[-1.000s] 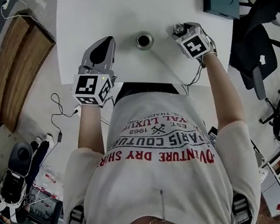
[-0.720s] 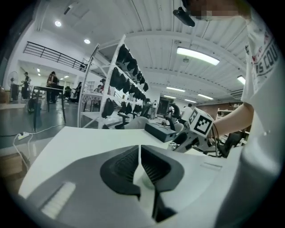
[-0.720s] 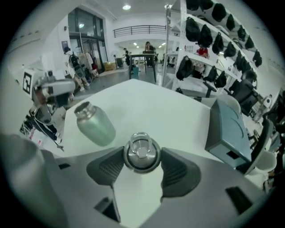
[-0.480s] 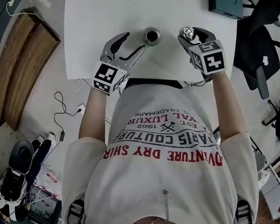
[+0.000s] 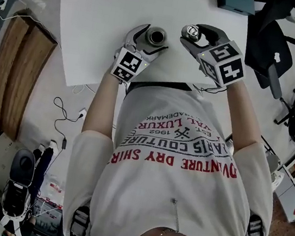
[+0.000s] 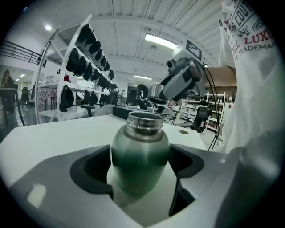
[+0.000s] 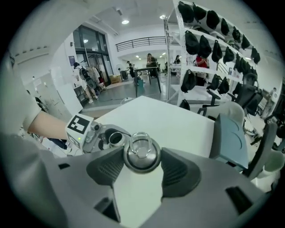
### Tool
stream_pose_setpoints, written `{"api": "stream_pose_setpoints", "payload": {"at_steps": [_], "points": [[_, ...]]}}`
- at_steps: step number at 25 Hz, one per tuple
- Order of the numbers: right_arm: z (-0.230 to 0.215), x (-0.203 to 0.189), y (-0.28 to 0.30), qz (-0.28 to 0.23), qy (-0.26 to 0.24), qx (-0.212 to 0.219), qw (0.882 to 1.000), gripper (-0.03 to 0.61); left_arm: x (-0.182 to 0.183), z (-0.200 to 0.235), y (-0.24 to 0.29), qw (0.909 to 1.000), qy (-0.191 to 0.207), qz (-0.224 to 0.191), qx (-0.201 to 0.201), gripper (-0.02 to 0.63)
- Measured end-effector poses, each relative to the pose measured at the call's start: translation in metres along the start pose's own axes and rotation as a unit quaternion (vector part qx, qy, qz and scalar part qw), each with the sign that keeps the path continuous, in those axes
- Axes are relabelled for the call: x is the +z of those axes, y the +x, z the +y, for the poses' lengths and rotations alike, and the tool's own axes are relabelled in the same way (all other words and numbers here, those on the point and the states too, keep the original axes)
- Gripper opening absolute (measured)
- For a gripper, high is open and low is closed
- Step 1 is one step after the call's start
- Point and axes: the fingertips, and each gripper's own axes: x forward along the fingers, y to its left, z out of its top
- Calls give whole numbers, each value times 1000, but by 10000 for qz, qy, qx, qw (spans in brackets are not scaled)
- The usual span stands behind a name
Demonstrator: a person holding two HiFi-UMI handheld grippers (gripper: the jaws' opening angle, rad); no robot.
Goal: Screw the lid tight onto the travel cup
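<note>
An open steel travel cup (image 5: 157,35) with a green-tinted body (image 6: 140,153) stands upright on the white table (image 5: 96,19) near its front edge. My left gripper (image 5: 151,39) has a jaw on each side of the cup; the jaws are opening, with gaps showing between the pads and the cup wall in the left gripper view (image 6: 140,171). My right gripper (image 5: 193,36) hovers just right of the cup, shut on the round metal lid (image 5: 191,32). In the right gripper view the lid (image 7: 141,152) sits between the ribbed pads, with the cup's mouth (image 7: 115,139) beyond it.
A dark teal box (image 5: 233,1) lies at the table's far edge. Office chairs (image 5: 272,56) stand to the right of the table. The person's torso is close against the near table edge. Racks of dark hats fill the room behind.
My left gripper has moved from the table's near edge forward and right to the cup, and its jaws have spread from shut to wide around it. The right gripper kept hold of the lid.
</note>
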Motion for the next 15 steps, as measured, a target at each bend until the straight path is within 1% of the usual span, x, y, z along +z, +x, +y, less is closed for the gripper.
{"api": "stream_pose_setpoints", "payload": {"at_steps": [4, 9, 11, 13, 15], "points": [[13, 12, 2, 181, -421, 244, 9987, 252, -3, 2, 11, 9999, 66, 61, -62, 403], [39, 30, 8, 322, -967, 584, 9931, 252, -3, 0, 10, 9999, 109, -56, -97, 397], [52, 34, 14, 366, -1326, 738, 9877, 252, -2, 0, 10, 9998, 124, -111, -84, 396], [65, 34, 21, 484, -1726, 876, 9799, 252, -2, 1, 9, 9998, 130, -146, -87, 396], [75, 33, 28, 606, -2012, 1018, 9724, 252, -1, 1, 8, 9997, 135, -159, -119, 396]]}}
